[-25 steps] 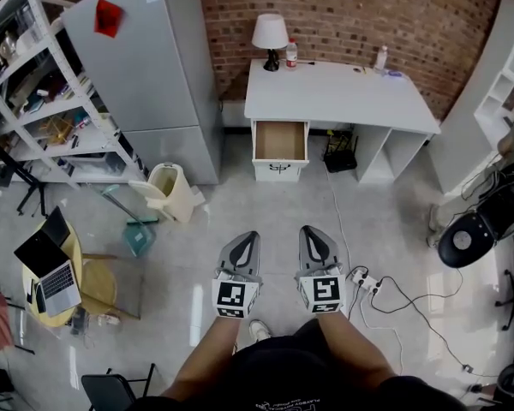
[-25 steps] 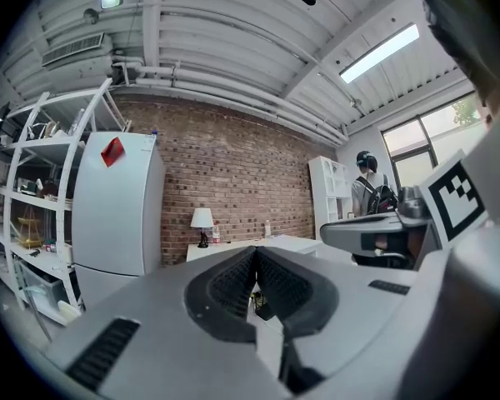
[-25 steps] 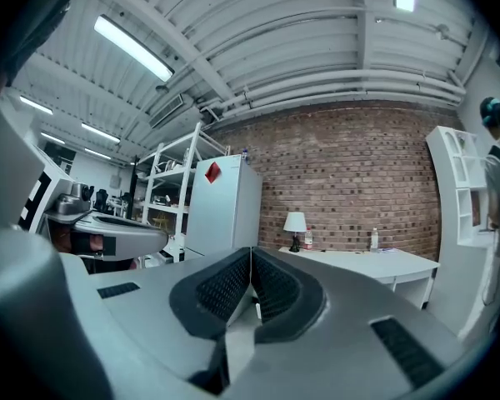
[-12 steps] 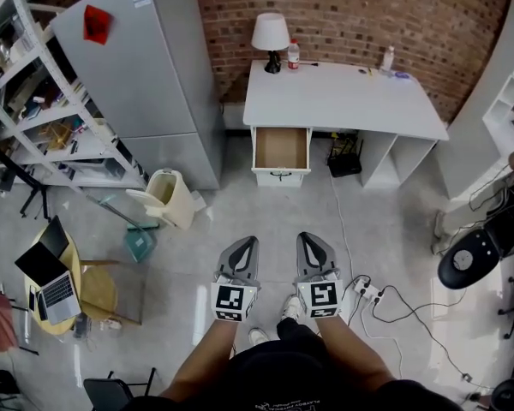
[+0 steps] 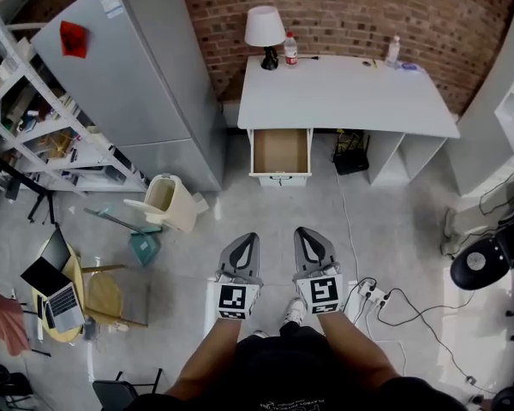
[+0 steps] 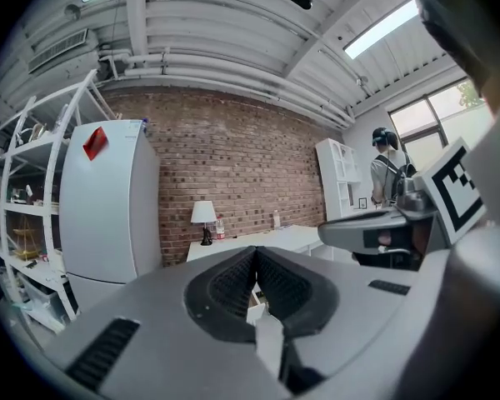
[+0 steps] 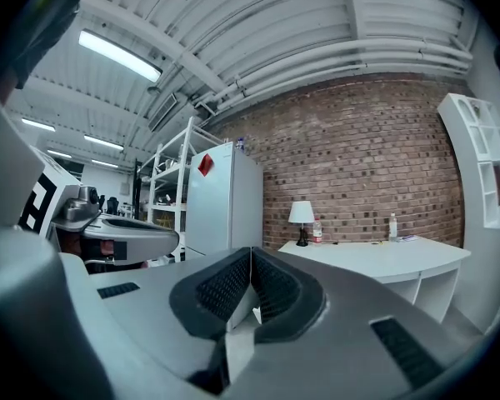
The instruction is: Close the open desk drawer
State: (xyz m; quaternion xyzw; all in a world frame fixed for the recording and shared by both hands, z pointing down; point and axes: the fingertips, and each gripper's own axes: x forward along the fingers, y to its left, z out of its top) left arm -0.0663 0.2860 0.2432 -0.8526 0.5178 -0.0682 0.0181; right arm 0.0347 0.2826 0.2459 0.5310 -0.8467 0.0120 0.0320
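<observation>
Well, I'm closer to the desk [image 5: 351,101] than I was a second ago: it fills more of the head view, and the floor between it and me has shrunk a little. The drawer [image 5: 280,151] hangs under the desk's left end, pulled out toward me, its brown inside showing and its white front facing my way. It's as far out as it was before. Nothing I hold touches it; both tools are well apart from it, out over the grey floor.

My left gripper [image 5: 250,237] and right gripper [image 5: 302,230] sit side by side in front of me, pointing at the desk, in much the same spot in the head view as before. In each gripper view the jaws are pressed together with nothing between them.

One of my shoes [image 5: 295,309] shows below the right gripper, where a second ago a shoe showed nearer the left one.

The lamp [image 5: 265,31] stands at the desk's back left corner with a bottle [image 5: 290,50] just beside it. The fridge [image 5: 124,75] is left of the desk, and the tipped bin [image 5: 168,200] has slid back toward me in the view, as has the power strip [image 5: 371,294] on my right.
</observation>
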